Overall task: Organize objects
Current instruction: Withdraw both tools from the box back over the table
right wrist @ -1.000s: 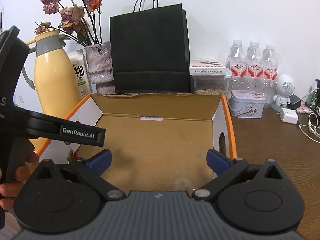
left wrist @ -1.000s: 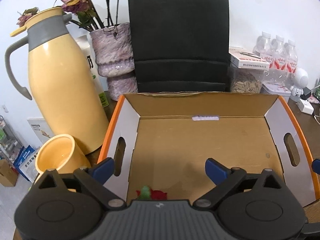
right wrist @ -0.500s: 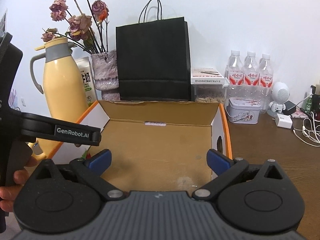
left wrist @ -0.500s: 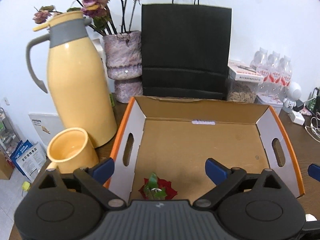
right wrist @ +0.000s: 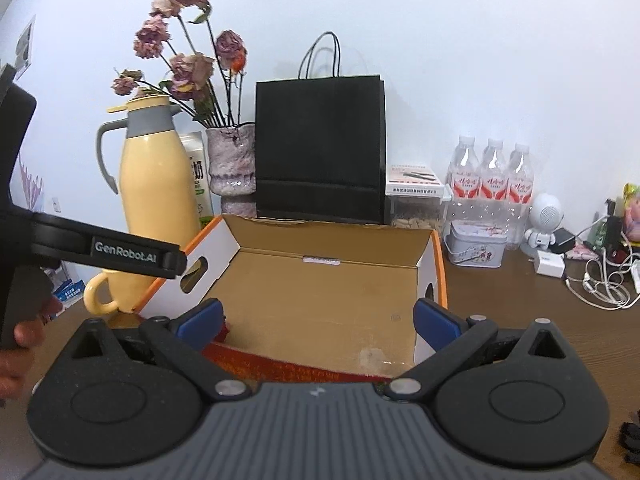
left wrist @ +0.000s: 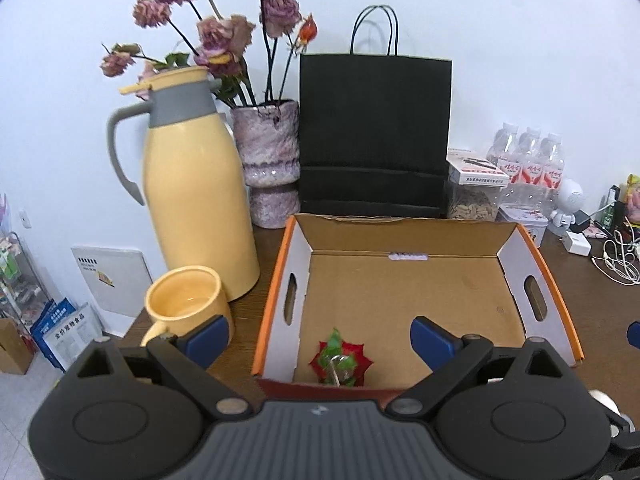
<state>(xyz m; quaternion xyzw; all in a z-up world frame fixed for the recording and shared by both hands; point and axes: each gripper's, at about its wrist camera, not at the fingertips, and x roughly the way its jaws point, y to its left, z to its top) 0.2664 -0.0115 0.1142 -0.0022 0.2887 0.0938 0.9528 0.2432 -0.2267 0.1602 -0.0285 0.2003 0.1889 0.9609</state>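
Red-and-green foil-wrapped trinket [left wrist: 340,362] lay in near-left corner of open cardboard box with orange rims [left wrist: 404,300] | I had left gripper [left wrist: 318,338] and right gripper [right wrist: 318,322] empty, fingers spread | step, I judged: between picks; next needs choosing another item, perhaps yellow ceramic mug [left wrist: 186,300] beside box | brown wooden desk [right wrist: 560,332], white wall.
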